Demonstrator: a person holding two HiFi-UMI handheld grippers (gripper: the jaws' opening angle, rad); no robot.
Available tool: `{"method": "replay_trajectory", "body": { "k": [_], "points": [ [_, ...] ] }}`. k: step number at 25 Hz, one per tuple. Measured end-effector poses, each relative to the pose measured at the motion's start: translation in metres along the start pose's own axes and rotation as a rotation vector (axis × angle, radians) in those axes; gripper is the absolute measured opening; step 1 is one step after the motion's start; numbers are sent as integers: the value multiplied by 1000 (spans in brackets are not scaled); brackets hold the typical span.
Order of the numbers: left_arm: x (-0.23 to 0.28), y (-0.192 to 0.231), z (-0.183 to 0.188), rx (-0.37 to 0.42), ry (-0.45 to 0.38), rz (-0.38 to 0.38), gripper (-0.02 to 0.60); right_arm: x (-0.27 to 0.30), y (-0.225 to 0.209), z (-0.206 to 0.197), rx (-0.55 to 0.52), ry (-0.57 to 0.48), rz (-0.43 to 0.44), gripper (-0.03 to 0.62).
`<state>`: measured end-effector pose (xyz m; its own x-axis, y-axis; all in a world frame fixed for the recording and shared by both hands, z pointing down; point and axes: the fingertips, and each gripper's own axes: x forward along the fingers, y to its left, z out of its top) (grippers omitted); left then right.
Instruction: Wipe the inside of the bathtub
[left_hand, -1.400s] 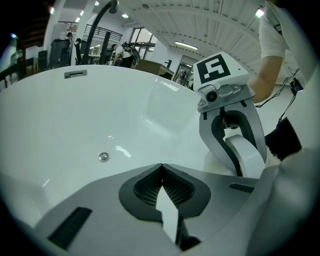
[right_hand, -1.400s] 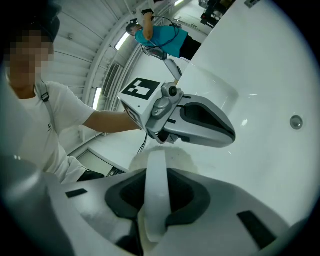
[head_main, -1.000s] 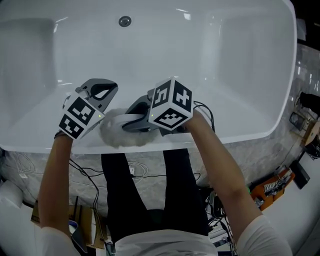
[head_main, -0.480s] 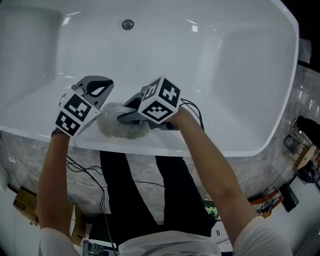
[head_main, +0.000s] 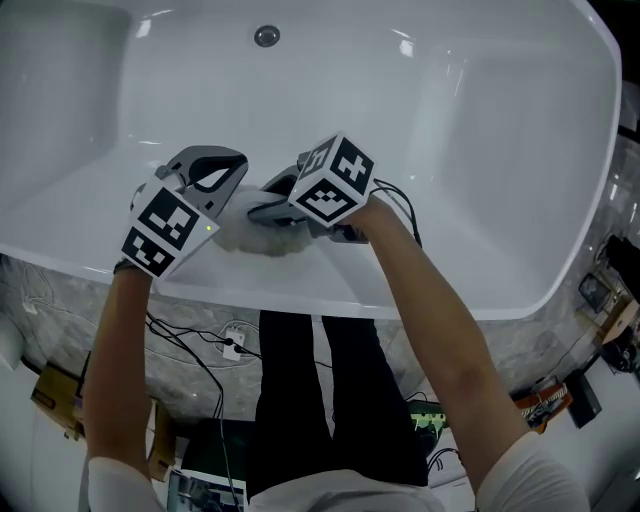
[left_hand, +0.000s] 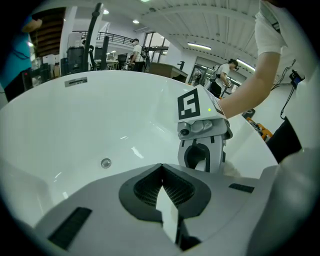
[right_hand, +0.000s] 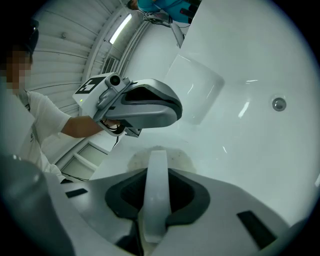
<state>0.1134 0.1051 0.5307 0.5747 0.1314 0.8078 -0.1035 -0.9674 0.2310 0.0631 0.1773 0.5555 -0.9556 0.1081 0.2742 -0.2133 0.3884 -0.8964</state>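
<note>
White glossy bathtub (head_main: 480, 130) is being looked down on from above, with its left end and far corners being cut off by the frame and the drain (head_main: 266, 36) sitting right up by the top edge. A fluffy off-white wiping pad (head_main: 250, 240) is being pressed against the near inner wall, right by the near rim (head_main: 330, 285). Most of it is being covered by the two grippers, so its outline is kinda hard to make out.

The right gripper (head_main: 272, 208) is being clamped on the pad's white strap (right_hand: 156, 175), which is running straight between its jaws in the right gripper view. Only a bit of the pad itself is being shown past the jaw tips there.

The left gripper (head_main: 230, 170) is being held just beside the right one, above the pad, with its jaws squeezed together. A thin pale sliver is being shown in the seam between them in the left gripper view, and what it is can't really be told. Whether this gripper is touching the pad is being hidden by its own body.

Below the tub, cables (head_main: 190, 345) and the person's dark trousers (head_main: 300, 400) are being seen, with everything else there being lost in dim clutter
</note>
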Motion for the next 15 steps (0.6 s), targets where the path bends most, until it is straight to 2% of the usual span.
{"method": "replay_trajectory", "body": {
  "k": [5, 12, 15],
  "points": [
    [19, 3, -5, 22, 12, -37, 11, 3, -20, 0, 17, -24, -4, 94],
    [41, 11, -21, 1, 51, -65, 11, 11, -47, -7, 35, -32, 20, 94],
    [49, 18, -26, -14, 62, -68, 11, 11, -66, -10, 40, -23, 3, 94]
  ]
}}
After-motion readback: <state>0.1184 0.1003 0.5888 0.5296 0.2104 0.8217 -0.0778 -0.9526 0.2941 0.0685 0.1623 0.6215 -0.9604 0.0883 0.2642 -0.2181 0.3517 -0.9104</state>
